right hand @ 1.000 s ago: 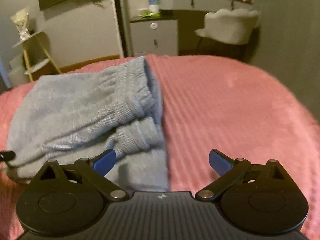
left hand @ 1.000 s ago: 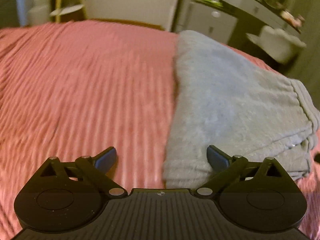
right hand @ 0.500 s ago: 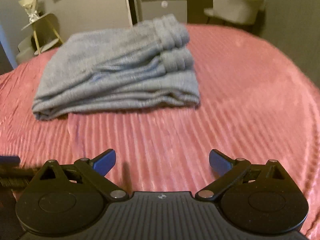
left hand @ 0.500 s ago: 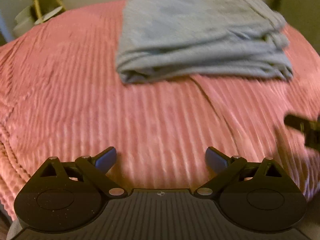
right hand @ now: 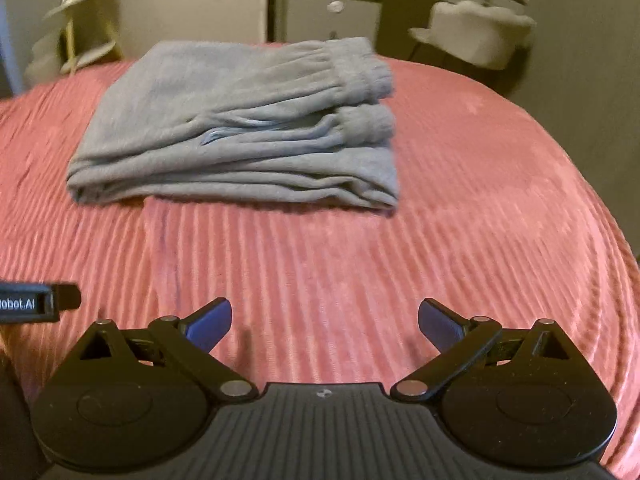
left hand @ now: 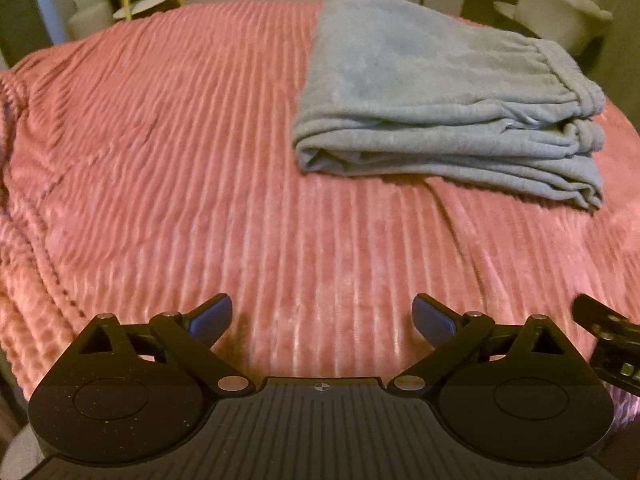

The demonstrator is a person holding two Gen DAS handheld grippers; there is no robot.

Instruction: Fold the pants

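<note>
Grey sweatpants (left hand: 440, 104) lie folded in a stacked rectangle on the pink ribbed bedspread (left hand: 200, 160), waistband at the right end. The right wrist view shows the same pants (right hand: 240, 132) ahead and slightly left. My left gripper (left hand: 322, 316) is open over bare bedspread, well short of the pants, nothing between its fingers. My right gripper (right hand: 324, 320) is also open and empty, hovering near the front of the bed. Each gripper's body shows at the edge of the other's view.
Beyond the bed stand a white fluffy chair (right hand: 476, 32), a white drawer cabinet (right hand: 332, 16) and a gold-legged side table (left hand: 140, 0). The bedspread (right hand: 480, 220) drops off at the right and left edges.
Both grippers have pulled back from the pants toward the near side of the bed. The folded pants stay where they were. Both stay open.
</note>
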